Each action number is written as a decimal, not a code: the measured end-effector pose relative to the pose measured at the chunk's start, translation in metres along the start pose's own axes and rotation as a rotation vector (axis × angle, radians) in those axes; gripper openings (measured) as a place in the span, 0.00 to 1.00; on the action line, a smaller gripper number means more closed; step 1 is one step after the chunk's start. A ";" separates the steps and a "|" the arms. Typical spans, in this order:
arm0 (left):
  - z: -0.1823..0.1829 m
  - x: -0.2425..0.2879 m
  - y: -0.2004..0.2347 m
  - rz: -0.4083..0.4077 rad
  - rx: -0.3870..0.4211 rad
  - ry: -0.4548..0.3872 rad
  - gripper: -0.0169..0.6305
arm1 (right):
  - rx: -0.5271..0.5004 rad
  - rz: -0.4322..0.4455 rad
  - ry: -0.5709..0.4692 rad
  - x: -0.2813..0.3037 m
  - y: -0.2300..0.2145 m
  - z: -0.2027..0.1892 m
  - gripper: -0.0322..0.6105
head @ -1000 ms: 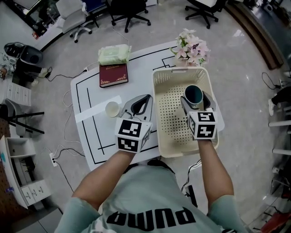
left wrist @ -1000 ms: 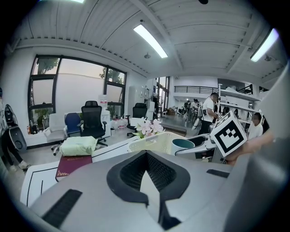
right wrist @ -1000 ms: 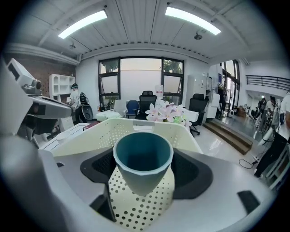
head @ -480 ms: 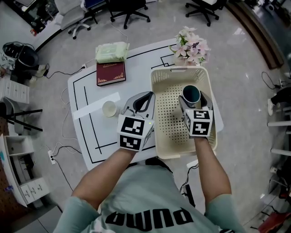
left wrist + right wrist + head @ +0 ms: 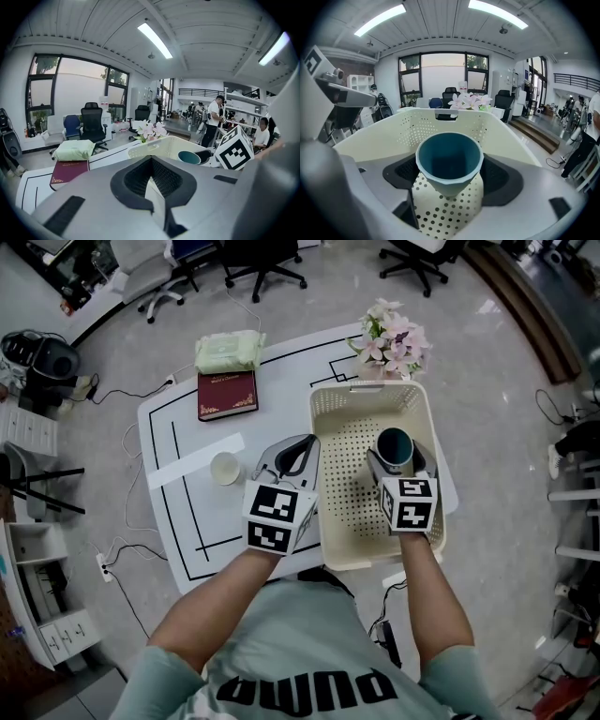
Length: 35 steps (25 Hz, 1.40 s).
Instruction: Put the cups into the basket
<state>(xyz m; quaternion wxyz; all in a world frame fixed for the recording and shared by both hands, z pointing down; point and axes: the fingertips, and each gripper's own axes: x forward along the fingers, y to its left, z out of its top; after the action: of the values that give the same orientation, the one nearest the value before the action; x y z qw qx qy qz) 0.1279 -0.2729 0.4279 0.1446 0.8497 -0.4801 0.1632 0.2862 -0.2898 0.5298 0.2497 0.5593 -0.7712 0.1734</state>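
Right gripper (image 5: 397, 460) has its jaws closed on the teal cup (image 5: 395, 442), one jaw on each side. We see the cup upright, mouth up, inside the cream basket (image 5: 367, 388), in its right half and near the far wall. We cannot tell if the cup's bottom touches the perforated floor.

Left gripper (image 5: 296, 452) has its jaws together w/ nothing btw them. It hovers over the white table (image 5: 187, 432), just beside the basket's left wall.

A white cup (image 5: 225, 468) stands upright on the table, left of the left gripper and apart from it.

At the table's far side we see a dark red book (image 5: 227, 395), a green pack (image 5: 230, 351) just behind it, and pink flowers (image 5: 394, 334) behind the basket.
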 end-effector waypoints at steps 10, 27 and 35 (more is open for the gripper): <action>0.000 -0.003 0.000 -0.019 -0.008 -0.015 0.03 | 0.023 0.005 0.005 -0.009 0.000 -0.001 0.65; 0.008 -0.042 0.023 -0.006 -0.023 -0.065 0.03 | 0.007 0.017 -0.265 -0.083 0.051 0.101 0.65; 0.003 -0.088 0.060 0.058 -0.055 -0.106 0.03 | -0.023 0.144 -0.294 -0.097 0.128 0.122 0.65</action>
<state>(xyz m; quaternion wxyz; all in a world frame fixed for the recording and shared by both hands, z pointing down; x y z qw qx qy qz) 0.0335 -0.2362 0.3936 0.1376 0.8386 -0.5158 0.1088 0.1653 -0.2408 0.3751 0.1273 0.5190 -0.8395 0.0986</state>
